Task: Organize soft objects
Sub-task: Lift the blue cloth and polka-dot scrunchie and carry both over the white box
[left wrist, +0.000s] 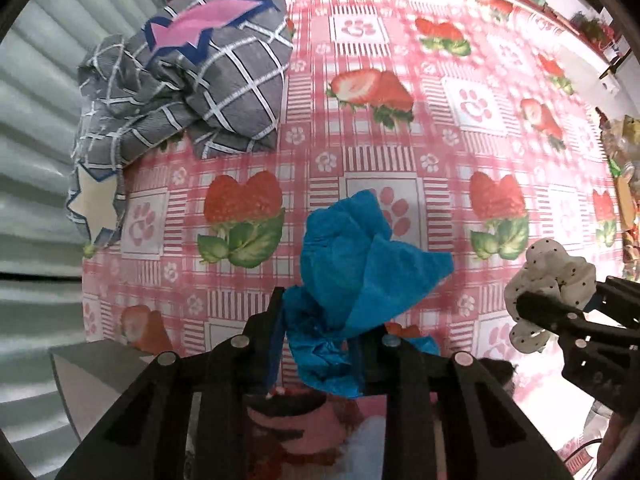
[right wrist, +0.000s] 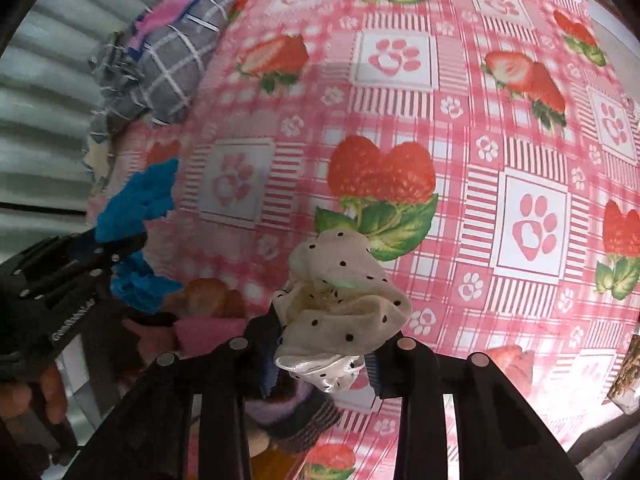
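Grey checked cloth (right wrist: 160,60) edge-cropped, blurred.

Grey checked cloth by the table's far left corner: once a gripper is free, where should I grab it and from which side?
Probably the raised fold ridge on top of the grey cloth, near its pink patch, coming down from above on the table side. It lies bunched in a heap against the table edge, so the folds stand up for pinching, while its left part overhangs the edge. Both grippers are full now: left holds blue cloth, right a dotted scrunchie.

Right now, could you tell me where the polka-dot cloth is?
The polka-dot cloth is pinched in the right claw, above the strawberry tablecloth, right of the blue cloth.
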### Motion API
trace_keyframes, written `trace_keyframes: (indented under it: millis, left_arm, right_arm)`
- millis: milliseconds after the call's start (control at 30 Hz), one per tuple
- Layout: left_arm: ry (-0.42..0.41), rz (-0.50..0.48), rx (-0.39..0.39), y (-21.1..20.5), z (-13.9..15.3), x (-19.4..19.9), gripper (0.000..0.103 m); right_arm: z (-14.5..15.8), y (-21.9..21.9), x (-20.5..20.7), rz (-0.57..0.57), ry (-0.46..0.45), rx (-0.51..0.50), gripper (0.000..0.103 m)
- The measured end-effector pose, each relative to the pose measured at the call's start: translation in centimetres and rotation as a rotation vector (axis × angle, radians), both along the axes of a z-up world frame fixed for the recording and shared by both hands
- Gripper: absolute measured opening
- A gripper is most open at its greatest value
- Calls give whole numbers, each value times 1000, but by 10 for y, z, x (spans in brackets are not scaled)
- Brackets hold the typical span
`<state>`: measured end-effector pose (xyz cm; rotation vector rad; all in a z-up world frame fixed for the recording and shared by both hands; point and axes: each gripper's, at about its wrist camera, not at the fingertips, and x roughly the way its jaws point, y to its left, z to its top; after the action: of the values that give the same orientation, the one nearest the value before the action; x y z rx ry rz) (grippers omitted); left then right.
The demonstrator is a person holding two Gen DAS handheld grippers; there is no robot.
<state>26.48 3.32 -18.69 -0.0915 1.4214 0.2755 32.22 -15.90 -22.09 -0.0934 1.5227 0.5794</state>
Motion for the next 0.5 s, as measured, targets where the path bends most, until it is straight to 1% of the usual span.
trace_keyframes:
  millis: [133, 200, 333, 500]
  left_arm:
    - [-29, 15, -8, -10, 16, -13, 31]
    - [-40, 13, -1, -18, 13, -14, 31]
    - [-59, -10, 13, -19, 23, -31, 31]
    - [-67, -25, 7, -22, 32, -54, 31]
  right_arm:
    - [16, -8, -8, -9, -5, 25, 36]
    - [22, -15, -12, -20, -11, 25, 36]
    - [31, -28, -20, -36, -17, 17, 36]
    - [44, -36, -34, -51, -27, 17, 36]
